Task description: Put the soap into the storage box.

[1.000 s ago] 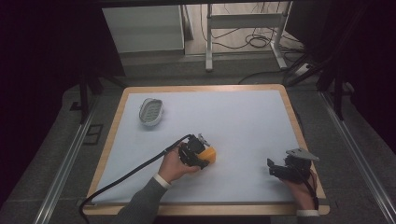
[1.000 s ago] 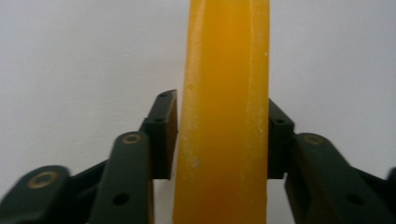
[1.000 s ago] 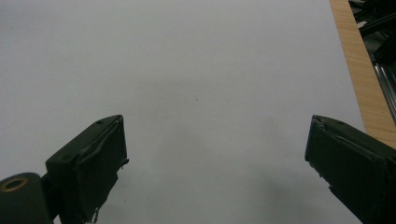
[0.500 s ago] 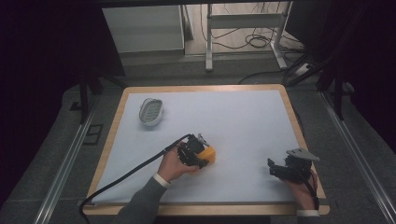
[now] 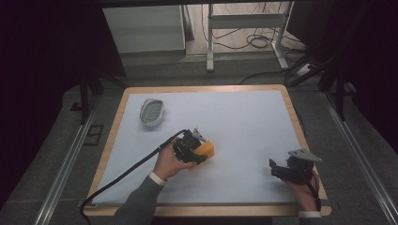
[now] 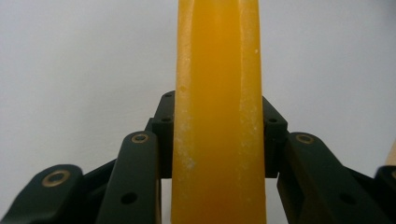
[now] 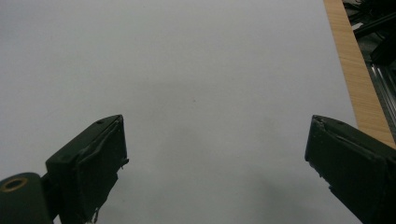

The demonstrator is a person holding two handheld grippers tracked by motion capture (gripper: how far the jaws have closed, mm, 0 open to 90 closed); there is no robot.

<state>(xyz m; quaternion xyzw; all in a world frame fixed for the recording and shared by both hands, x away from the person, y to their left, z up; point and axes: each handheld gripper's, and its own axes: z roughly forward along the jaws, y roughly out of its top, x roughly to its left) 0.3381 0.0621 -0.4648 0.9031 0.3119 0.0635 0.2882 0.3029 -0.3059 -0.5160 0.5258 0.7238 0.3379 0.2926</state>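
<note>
An orange-yellow bar [image 5: 208, 150] lies low over the pale mat [image 5: 244, 122], left of centre and toward the front. My left gripper [image 5: 200, 152] is shut on it. In the left gripper view the bar [image 6: 217, 140] stands upright between the two black jaws, with both pads pressed on its sides, and my left gripper [image 6: 218, 109] clamps it about midway up. My right gripper [image 5: 276, 169] rests near the front right corner, apart from the bar. In its own view my right gripper [image 7: 215, 154] is open, with bare mat between the jaws.
A white ribbed oval dish [image 5: 152, 111] sits at the back left of the mat. The wooden table rim [image 5: 300, 136] frames the mat and shows at the right as a wooden rim [image 7: 355, 70]. A black cable [image 5: 126, 173] trails from the left gripper off the front edge.
</note>
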